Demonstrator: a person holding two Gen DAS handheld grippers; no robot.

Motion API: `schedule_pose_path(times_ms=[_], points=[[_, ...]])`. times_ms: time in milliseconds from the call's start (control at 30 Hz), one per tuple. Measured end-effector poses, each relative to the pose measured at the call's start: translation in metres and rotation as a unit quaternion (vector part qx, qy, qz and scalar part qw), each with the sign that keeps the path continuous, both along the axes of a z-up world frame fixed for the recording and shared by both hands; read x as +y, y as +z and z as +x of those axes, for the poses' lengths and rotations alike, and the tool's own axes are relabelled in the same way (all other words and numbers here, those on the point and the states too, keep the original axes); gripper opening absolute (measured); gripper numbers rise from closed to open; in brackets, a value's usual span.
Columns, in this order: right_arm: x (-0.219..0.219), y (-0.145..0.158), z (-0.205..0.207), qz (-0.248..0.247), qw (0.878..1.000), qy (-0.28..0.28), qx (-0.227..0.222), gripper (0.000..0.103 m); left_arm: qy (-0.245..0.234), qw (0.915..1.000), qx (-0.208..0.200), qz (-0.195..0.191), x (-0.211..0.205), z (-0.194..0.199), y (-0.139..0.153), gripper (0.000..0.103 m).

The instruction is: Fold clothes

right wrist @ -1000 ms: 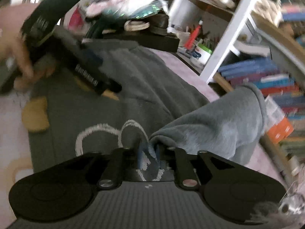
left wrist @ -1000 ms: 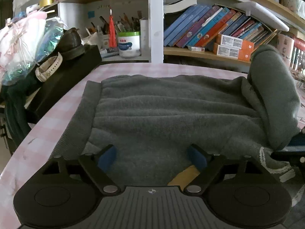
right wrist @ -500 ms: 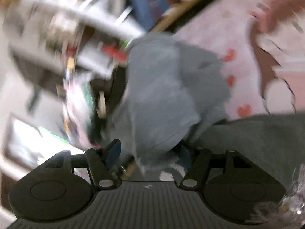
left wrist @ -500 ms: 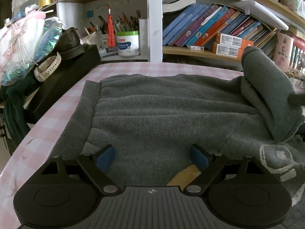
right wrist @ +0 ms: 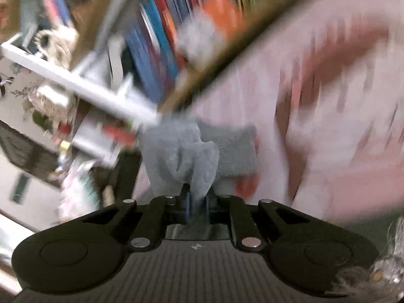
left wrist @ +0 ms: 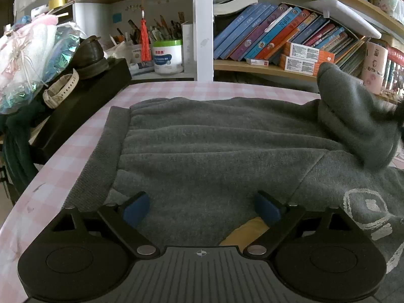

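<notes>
The grey sweatshirt [left wrist: 214,151] lies mostly flat on the pink checked surface [left wrist: 83,136], body not yet folded. Only 1 sleeve [left wrist: 358,116] is lifted at the right, pinched by the right tool [right wrist: 198,205], jaws pressed together on its cuff. The left tool [left wrist: 200,205] hovers spread over the near edge, holding nothing. Most folding remains.

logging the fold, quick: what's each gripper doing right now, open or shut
Left gripper: open, holding nothing, just above the grey sweater.
Right gripper: shut on the sweater's sleeve.
</notes>
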State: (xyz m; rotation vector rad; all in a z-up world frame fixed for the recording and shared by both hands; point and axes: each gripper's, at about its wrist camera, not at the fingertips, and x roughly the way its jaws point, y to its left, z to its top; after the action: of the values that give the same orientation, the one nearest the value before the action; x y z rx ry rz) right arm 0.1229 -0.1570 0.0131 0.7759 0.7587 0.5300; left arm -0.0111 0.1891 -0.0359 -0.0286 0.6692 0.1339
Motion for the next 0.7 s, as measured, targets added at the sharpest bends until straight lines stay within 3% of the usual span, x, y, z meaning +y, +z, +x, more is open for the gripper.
schedule_pose_path(times_ms=[67,133,200,233,267,367,433,600,700], points=[[-0.020,0.023,-0.002,-0.054,0.993,-0.067,-0.079,0.010,0.000,1.0000,0.000,0.000,0.000,0.000,0.000,0.093],[-0.036,0.040,-0.006,-0.139,0.972,-0.129,-0.141,0.011,0.001,1.0000,0.000,0.000,0.000,0.000,0.000,0.093],[-0.043,0.039,0.008,-0.243,0.950,-0.131,-0.147,0.035,0.000,1.0000,0.000,-0.001,0.000,0.000,0.000,0.094],[-0.054,0.033,0.018,-0.270,0.946,-0.132,-0.124,0.058,0.000,1.0000,0.000,-0.001,0.000,0.000,0.000,0.094],[-0.066,0.026,0.028,-0.293,0.941,-0.134,-0.100,0.061,-0.001,1.0000,-0.001,-0.001,0.000,0.000,0.000,0.094],[-0.118,0.007,0.039,-0.261,0.950,-0.170,-0.016,0.059,-0.001,1.0000,-0.001,-0.002,0.001,0.000,0.000,0.094],[-0.141,-0.002,0.028,-0.241,0.953,-0.182,0.008,0.058,-0.001,1.0000,-0.001,-0.001,0.001,0.000,0.000,0.094],[-0.145,-0.004,-0.018,-0.272,0.957,-0.100,-0.009,0.057,-0.001,1.0000,0.000,0.000,0.000,0.000,0.000,0.094],[-0.142,0.003,-0.055,-0.285,0.957,-0.044,-0.043,0.057,-0.002,1.0000,0.000,0.001,0.001,0.000,0.000,0.094]])
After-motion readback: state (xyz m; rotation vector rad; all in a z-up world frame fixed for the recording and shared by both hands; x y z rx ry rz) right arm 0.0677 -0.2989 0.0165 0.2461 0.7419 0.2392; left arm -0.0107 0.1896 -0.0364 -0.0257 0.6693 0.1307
